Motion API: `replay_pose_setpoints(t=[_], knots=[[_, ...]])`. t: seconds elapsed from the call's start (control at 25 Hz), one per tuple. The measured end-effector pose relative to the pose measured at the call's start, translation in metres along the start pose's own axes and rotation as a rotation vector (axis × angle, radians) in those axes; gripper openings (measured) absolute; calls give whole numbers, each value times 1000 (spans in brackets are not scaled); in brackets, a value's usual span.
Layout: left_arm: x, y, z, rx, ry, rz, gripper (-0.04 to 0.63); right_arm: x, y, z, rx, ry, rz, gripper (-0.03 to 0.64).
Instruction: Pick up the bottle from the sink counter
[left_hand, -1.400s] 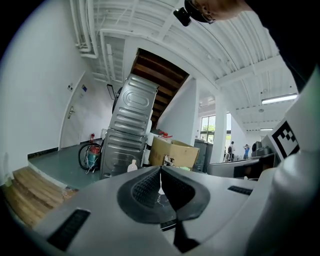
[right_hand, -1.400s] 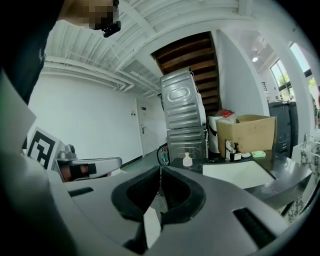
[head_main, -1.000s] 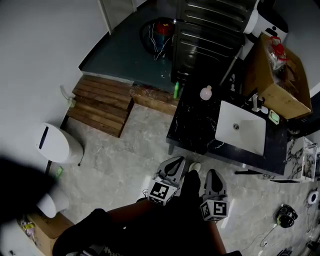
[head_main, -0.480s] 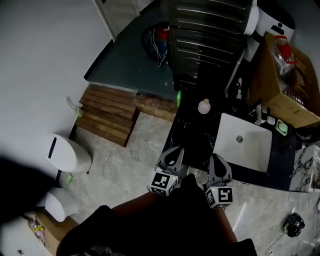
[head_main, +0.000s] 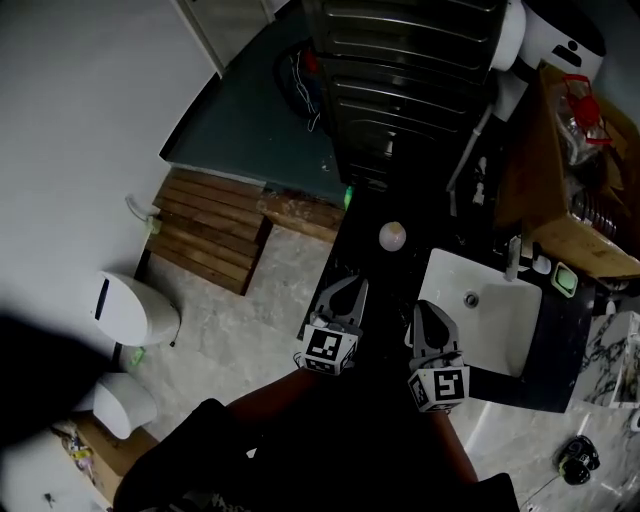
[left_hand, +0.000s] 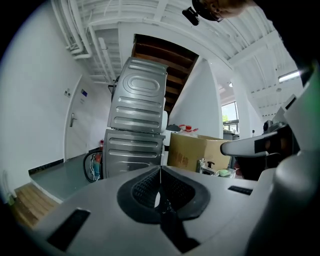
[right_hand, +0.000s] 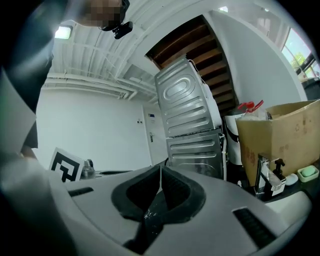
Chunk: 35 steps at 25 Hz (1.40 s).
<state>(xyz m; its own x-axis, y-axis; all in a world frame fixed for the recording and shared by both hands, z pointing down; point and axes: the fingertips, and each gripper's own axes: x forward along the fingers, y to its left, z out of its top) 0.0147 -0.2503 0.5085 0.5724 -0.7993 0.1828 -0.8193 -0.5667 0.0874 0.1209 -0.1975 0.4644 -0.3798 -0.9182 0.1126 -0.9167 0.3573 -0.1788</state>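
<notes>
At the counter edge, my left gripper and right gripper, jaws together and empty, are now nearer the bottle.

The head view is dim and underexposed. The black tabletop swallows nearly all detail, and the person's body at the near edge is almost black. Only the white sink and pale floor stand out. The corners darken, and a black smear blots the near left.

Both gripper views are far brighter. In the left gripper view a window at the far right is blown out, and a strip lamp glows on the right. In the right gripper view a ceiling lamp glares at the upper left. Both are fisheye circles with black corners, and the steel cabinet leans and bends. The left tongs and right tongs, very near, look a little soft.
</notes>
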Motion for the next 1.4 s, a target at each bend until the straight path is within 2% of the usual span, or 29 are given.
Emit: replay_pose_setpoints(t=[0.12, 0.28, 0.44, 0.6, 0.64, 0.76, 0.8, 0.92, 1.0, 1.12, 1.24, 1.4], knots=[[26, 1, -8, -12, 28, -1, 17, 13, -17, 0, 0, 25, 10, 40], [62, 3, -24, 27, 83, -7, 18, 28, -42, -13, 22, 52, 11, 40], [89, 6, -38, 35, 107, 4, 18, 44, -59, -21, 23, 74, 30, 40], [114, 1, -62, 36, 151, -30, 21, 53, -74, -28, 17, 89, 48, 40], [121, 2, -70, 33, 167, -35, 34, 56, -78, -31, 18, 91, 50, 40], [139, 5, -85, 21, 196, -38, 168, 62, -86, -36, 29, 96, 57, 40], [144, 8, -89, 23, 200, -33, 194, 63, -88, -38, 34, 100, 55, 40], [158, 18, -95, 57, 199, -2, 207, 66, -95, -44, 39, 113, 43, 40], [167, 21, -103, 64, 216, -8, 232, 66, -99, -49, 56, 112, 30, 40], [177, 23, -124, 41, 284, -28, 289, 65, -105, -52, 74, 120, 19, 40], [184, 31, -148, 29, 362, 1, 315, 60, -114, -57, 110, 132, -12, 40], [191, 36, -157, 45, 384, 28, 339, 50, -128, -73, 156, 160, -59, 40]])
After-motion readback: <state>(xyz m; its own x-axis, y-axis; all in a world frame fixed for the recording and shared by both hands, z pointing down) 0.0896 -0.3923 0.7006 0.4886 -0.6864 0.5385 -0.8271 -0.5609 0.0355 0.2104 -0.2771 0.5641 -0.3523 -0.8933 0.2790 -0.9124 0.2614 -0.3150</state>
